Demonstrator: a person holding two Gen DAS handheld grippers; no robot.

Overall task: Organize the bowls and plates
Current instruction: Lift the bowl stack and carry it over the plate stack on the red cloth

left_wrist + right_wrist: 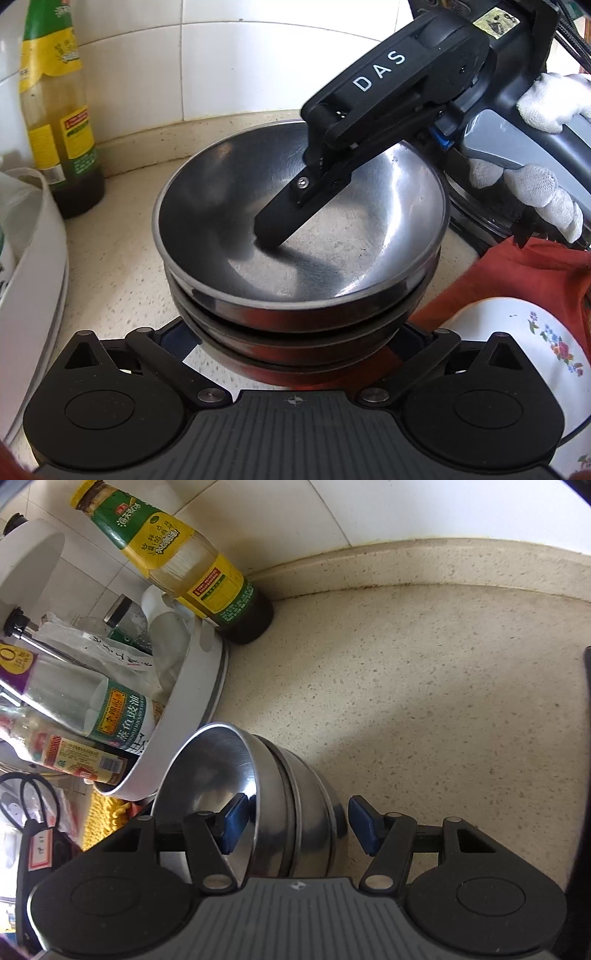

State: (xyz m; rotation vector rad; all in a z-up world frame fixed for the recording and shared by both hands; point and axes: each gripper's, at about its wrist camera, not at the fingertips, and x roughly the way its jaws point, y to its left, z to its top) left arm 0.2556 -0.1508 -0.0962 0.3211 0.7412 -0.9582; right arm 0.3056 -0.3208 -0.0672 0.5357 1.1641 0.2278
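A stack of steel bowls (295, 236) stands on the speckled counter, right in front of my left gripper (295, 343). The left jaws are spread wide on either side of the stack's lower part; their tips are hidden under the bowls. My right gripper (280, 221) comes in from the upper right, one finger inside the top bowl. In the right wrist view the same stack (258, 794) sits between the blue pads (236, 821) of my right gripper (299, 825). One pad is inside the top bowl, the other outside, with a gap to the bowls.
A sauce bottle (59, 122) stands at the back left by the tiled wall. A white tub (192, 686) of bottles is on the left. A white floral dish (535, 354) and a red cloth (517, 280) lie to the right. Scissors (33, 797) lie at the far left.
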